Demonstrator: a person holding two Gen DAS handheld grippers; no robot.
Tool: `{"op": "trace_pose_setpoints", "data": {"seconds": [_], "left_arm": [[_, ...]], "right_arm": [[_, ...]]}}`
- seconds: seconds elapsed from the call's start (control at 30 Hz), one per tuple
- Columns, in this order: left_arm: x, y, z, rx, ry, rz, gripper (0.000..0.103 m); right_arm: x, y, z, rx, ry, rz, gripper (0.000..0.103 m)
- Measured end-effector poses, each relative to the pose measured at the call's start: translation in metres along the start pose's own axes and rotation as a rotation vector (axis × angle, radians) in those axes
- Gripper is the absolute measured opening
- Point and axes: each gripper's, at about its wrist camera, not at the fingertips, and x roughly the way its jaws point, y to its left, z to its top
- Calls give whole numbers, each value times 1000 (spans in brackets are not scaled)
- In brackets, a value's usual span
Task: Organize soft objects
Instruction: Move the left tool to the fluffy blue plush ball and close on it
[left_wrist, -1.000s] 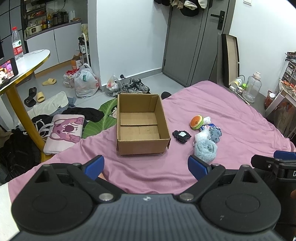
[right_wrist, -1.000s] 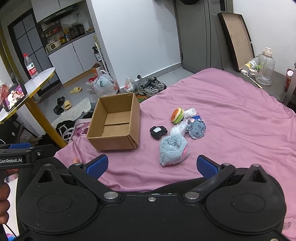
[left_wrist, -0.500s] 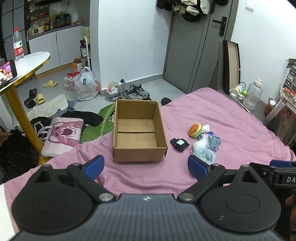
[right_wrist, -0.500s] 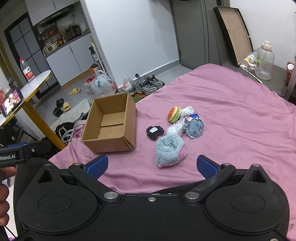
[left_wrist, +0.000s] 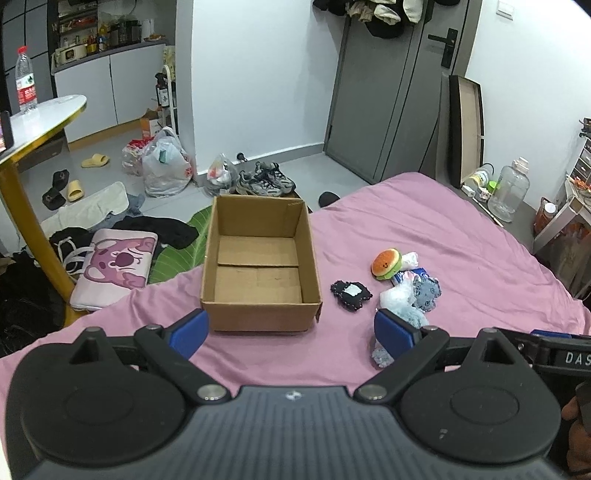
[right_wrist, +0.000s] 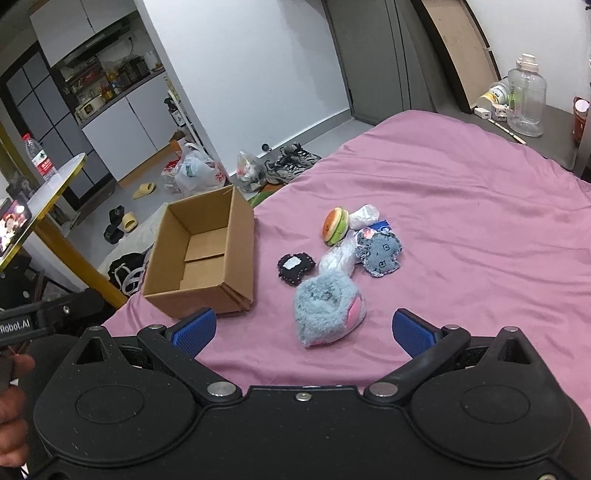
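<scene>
The bed (right_wrist: 461, 229), covered in a pink sheet, carries an open cardboard box (right_wrist: 207, 258) near its edge. Beside the box lie a black patch (right_wrist: 295, 267), burger plush (right_wrist: 335, 225), denim plush (right_wrist: 380, 253), plastic bag (right_wrist: 338, 256) and fluffy blue item (right_wrist: 327, 310).

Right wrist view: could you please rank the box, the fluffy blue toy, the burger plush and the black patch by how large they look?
1. Box, clearly largest.
2. Fluffy blue toy, though it lies nearest the camera.
3. Burger plush and black patch look about alike; I would not rank them.
</scene>
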Motion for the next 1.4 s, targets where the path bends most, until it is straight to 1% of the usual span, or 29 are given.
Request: {"op": "trace_pose_setpoints", "data": {"seconds": [0.23,0.3,0.37,0.47,0.53,0.63,0.7,0.77,0.83,0.9,0.93,0.97,1.03,1.17,1.23,1.3,1.37,1.4], "left_arm": [[25,-8,2,-9,36,-7,94],[31,-10,2,-19,45,-24,94],[38,-14,2,-30,58,-45,92],[52,-23,2,-15,83,-62,86],[60,-27,2,-15,99,-72,80],[73,-33,3,-24,125,-95,72],[81,-34,4,-29,137,-104,69],[88,-37,6,-27,141,-106,68],[97,-40,7,-18,154,-101,62],[106,-42,8,-25,176,-108,59],[111,-44,7,-28,187,-115,57],[115,-44,8,-31,194,-118,56],[124,-48,6,-40,211,-123,53],[138,-55,5,-50,235,-138,49],[146,-60,6,-51,245,-147,44],[153,-65,6,-56,253,-154,41],[159,-69,7,-58,259,-151,39],[163,-71,7,-62,263,-155,37]], "right_arm": [[18,-12,5,58,32,15,102],[25,-17,5,83,50,8,101],[32,-22,5,116,65,4,95],[42,-31,5,174,83,-1,90],[48,-34,7,193,87,-5,89],[59,-37,10,212,93,-3,89],[67,-39,12,225,101,1,89],[74,-42,14,245,109,8,89],[81,-47,15,270,113,7,89],[87,-50,16,294,123,5,82],[90,-52,17,306,134,5,74],[94,-53,17,318,142,6,68],[99,-53,18,323,153,4,65],[114,-57,21,334,182,-1,63],[123,-61,21,350,197,-2,61],[132,-68,20,380,226,2,57],[141,-74,20,404,239,5,49],[146,-75,21,403,248,4,48]]}}
